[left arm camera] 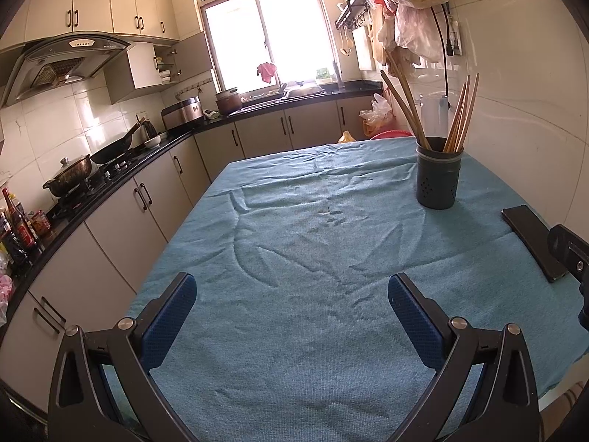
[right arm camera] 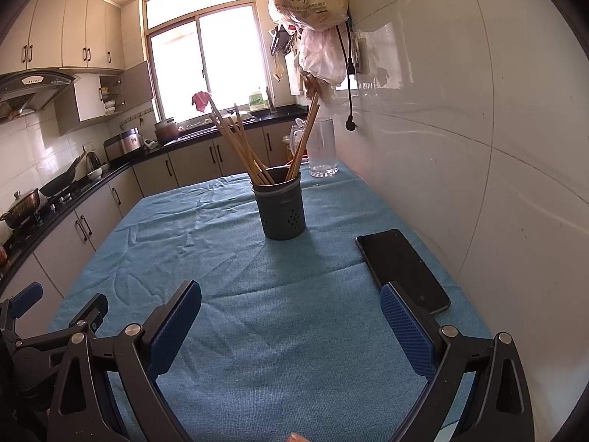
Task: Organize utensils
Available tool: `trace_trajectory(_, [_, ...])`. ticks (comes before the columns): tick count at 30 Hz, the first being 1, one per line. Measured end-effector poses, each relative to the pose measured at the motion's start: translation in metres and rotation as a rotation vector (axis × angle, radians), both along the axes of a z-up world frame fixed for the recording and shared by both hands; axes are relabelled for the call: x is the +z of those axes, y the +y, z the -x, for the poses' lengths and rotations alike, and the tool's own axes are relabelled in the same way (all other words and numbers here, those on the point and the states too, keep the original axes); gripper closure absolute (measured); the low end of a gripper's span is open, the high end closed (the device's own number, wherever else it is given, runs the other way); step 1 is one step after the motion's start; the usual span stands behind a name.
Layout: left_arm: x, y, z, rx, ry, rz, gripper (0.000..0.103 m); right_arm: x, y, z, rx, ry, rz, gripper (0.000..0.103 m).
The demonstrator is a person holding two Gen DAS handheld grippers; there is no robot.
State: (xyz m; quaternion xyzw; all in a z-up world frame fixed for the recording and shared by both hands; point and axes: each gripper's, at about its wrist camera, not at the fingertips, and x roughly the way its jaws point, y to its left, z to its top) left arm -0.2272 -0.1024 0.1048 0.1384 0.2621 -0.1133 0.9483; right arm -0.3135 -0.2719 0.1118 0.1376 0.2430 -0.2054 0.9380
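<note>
A dark grey perforated utensil holder (left arm camera: 438, 176) stands upright on the blue tablecloth (left arm camera: 313, 258) at the far right of the left wrist view, and at centre in the right wrist view (right arm camera: 281, 206). Several wooden chopsticks (left arm camera: 456, 125) (right arm camera: 243, 143) stand in it, leaning left and right. My left gripper (left arm camera: 292, 294) is open and empty, low over the cloth near the front. My right gripper (right arm camera: 291, 302) is open and empty, also near the front, with its right finger beside the phone. No loose utensil shows on the cloth.
A black phone (right arm camera: 401, 269) (left arm camera: 533, 243) lies on the cloth by the white wall (right arm camera: 478, 147). A clear glass jug (right arm camera: 323, 147) stands behind the holder. Plastic bags (right arm camera: 313, 3) hang overhead. A kitchen counter with cabinets (left arm camera: 121, 202) runs along the left.
</note>
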Motion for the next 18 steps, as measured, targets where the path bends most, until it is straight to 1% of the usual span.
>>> trace_trajectory(7, [-0.004,0.004,-0.001,0.008,0.011,-0.001,0.000,-0.005,0.001,-0.004,0.008,0.014,0.002,0.003])
trace_trajectory(14, [-0.008,0.005,-0.005,-0.004,0.030,0.004,0.000,-0.009,0.002,-0.010,0.016,0.027,-0.001,0.003])
trace_trajectory(18, [-0.011,0.012,-0.012,0.021,0.040,0.015,0.000,-0.012,0.002,-0.019,0.024,0.044,-0.004,0.003])
